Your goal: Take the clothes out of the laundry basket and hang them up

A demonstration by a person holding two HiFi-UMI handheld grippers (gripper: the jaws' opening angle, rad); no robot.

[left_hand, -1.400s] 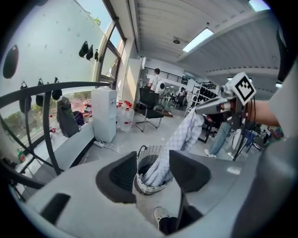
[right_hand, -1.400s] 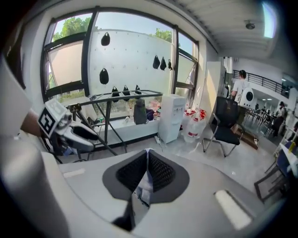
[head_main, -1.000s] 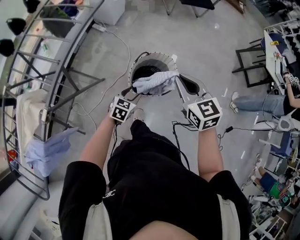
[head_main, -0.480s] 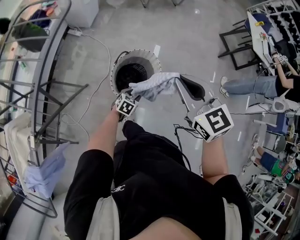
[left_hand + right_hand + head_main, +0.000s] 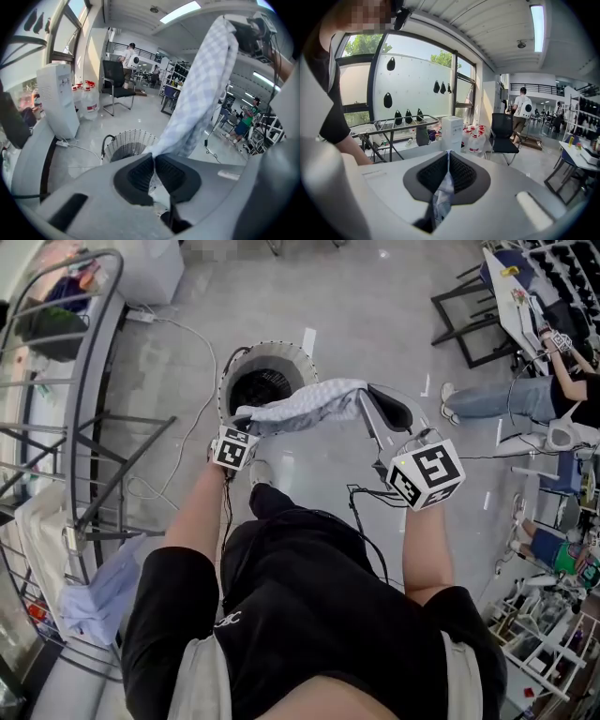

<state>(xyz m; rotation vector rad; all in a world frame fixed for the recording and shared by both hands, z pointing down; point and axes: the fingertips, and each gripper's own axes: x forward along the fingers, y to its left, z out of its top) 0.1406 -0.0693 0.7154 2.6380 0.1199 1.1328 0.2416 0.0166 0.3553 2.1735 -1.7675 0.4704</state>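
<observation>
- cloth [image 5: 302, 405]: pale blue and white, fine check all over.
- laundry basket [image 5: 273, 349]: white mesh wall, dark inside.
- left gripper [image 5: 153, 163]: light grey shell, black ribbed faces on its jaws; its marker cube [image 5: 232, 448] is white with black square patterns.
- right gripper [image 5: 448, 165]: light grey shell, black ribbed faces on its jaws; its marker cube [image 5: 427, 474] is white with black square patterns.
- floor [image 5: 375, 306]: pale grey, glossy, streaked with white reflections.
- drying rack [image 5: 86, 418]: grey metal bars.
- garment on the rack [image 5: 98, 585]: plain pale lavender-blue.
- person's shirt [image 5: 319, 615]: plain black.
- water dispenser [image 5: 57, 96]: white.
- water bottles [image 5: 89, 102]: clear, red caps.
- office chair [image 5: 117, 84]: black.
</observation>
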